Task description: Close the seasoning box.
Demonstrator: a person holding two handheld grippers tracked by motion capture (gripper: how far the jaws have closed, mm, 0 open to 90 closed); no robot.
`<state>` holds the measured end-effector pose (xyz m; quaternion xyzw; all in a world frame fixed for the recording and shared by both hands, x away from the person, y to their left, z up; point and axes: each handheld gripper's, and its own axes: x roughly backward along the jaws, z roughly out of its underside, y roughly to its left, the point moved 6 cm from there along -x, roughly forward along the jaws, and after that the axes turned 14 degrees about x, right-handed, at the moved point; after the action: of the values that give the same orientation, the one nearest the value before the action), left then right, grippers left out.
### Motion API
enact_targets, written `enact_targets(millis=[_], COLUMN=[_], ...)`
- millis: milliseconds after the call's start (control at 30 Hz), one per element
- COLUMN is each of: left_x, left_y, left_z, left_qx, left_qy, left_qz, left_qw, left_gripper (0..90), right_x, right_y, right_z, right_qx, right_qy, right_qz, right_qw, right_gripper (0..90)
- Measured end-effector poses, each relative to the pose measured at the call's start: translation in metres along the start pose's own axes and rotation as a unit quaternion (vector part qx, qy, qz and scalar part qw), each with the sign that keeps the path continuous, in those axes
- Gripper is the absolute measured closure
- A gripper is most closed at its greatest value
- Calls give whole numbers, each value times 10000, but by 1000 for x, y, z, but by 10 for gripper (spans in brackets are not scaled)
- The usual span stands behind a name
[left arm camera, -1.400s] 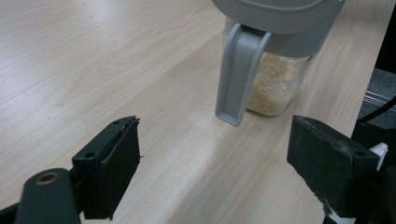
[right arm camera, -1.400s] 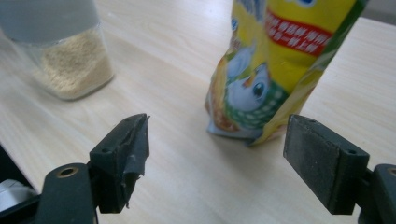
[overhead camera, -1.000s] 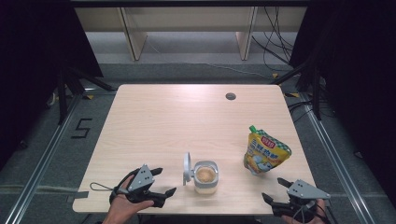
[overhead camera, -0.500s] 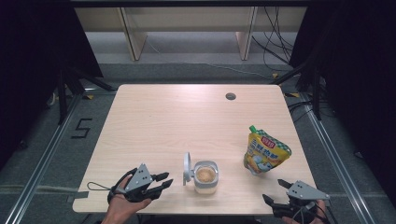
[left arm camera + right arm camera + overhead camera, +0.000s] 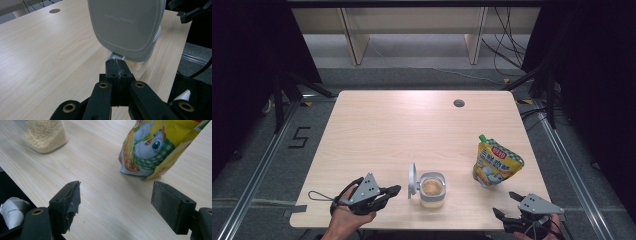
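Left tool (image 5: 393, 190) pinched shut, empty, beside open grain jar (image 5: 432, 189); rigid, slippery plastic, grip its body. Right tool (image 5: 506, 207) spread wide.

black tool (image 5: 116, 68), brass rivets, grey plate (image 5: 368, 186)

A recording lab, set up as a test bay.

A pale wooden counter (image 5: 377, 135) with a round cable hole (image 5: 458, 103) stands on grey carpet between metal floor rails (image 5: 257, 172). Black curtains (image 5: 242, 70) close both sides, loose cables (image 5: 507, 45) trail past its far edge, and a taped number five (image 5: 298, 137) marks the floor.
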<state>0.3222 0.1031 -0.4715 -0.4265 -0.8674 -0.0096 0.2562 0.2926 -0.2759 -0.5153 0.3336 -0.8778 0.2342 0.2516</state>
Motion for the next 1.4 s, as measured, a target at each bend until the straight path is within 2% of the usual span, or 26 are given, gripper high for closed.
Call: enact_targets(millis=[167, 200, 233, 267, 300, 400, 433, 467, 500, 533, 600, 733, 833, 867, 933, 967, 1000, 1100, 1133, 1167, 1200, 1233, 1400], left_x=[-2, -2, -3, -4, -5, -8, -8, -9, -9, -9, -9, -11, -12, -14, -15, -16, -17, -18, -19, -19, -19, -20, -24], left_y=[-1, -2, -4, -5, -6, -8, -8, -10, -10, -11, -12, -15, -17, -18, -19, -20, -21, -22, -22, -23, -24, -25, -28], left_z=[-7, -9, -10, -14, -16, -19, -19, -21, -21, -25, -26, -30, -31, -31, -32, -32, -33, -33, -34, -35, -35, -36, -38], left_qx=[-2, 24, 43, -88, -37, -85, -85, -104, -104, -189, -181, -266, -265, -230, -273, -247, -310, -285, -340, -352, -282, -352, -375], left_qy=[-43, -56, -46, -19, -46, -35, -35, -33, -33, -76, -83, -67, -61, -64, -70, -69, -54, -89, -78, -74, -87, -58, -71], left_qz=[38, 63, 115, 125, 145, 140, 140, 158, 158, 167, 178, 202, 222, 227, 242, 236, 277, 298, 302, 300, 312, 290, 365], left_qw=[10000, 10000, 9999, 9999, 9999, 9999, 9999, 9998, 9998, 9997, 9996, 9994, 9994, 9995, 9993, 9994, 9991, 9991, 9989, 9989, 9991, 9989, 9986], left_gripper=[890, 890, 890, 890, 890, 890, 890, 890, 890, 889, 890, 890, 890, 889, 890, 889, 890, 890, 890, 890, 890, 889, 889], right_x=[-1, 0, 0, -1, -1, -1, -1, -1, -1, -1, -1, -1, -1, -1, -1, -1, 0, 0, 0, -1, -1, -1, -1], right_y=[1, -1, -1, -1, 0, 2, 2, 0, 0, 0, 1, 1, 1, -1, 1, -1, 4, 3, 3, 0, 0, 0, 2], right_z=[-1, -1, -1, -1, -1, -1, -1, -2, -2, -1, -1, -2, -1, -1, -1, -1, -1, -1, -1, -1, -1, -1, -1], right_qx=[4, 52, 52, 35, 31, 12, 12, 108, 108, 108, 63, 66, 87, 159, 70, 160, -109, -56, -32, 79, 84, 82, 39], right_qy=[-77, -88, -88, -100, -81, -77, -77, -101, -101, -72, -62, -60, -44, -68, -61, -66, 4, -8, 7, -43, -45, -42, -9], right_qz=[-104, 32, 32, -30, -88, -223, -223, -7, -7, -14, -90, -89, -82, -19, -89, -15, -57, -59, -54, 12, 10, 13, -57], right_qw=[9999, 9999, 9999, 9999, 9999, 9997, 9997, 9999, 9999, 9999, 9999, 9999, 9999, 9998, 9999, 9998, 9999, 10000, 10000, 10000, 10000, 10000, 10000], right_gripper=[250, 250, 250, 250, 250, 250, 250, 250, 250, 250, 250, 250, 250, 250, 250, 250, 250, 250, 250, 250, 250, 250, 250])
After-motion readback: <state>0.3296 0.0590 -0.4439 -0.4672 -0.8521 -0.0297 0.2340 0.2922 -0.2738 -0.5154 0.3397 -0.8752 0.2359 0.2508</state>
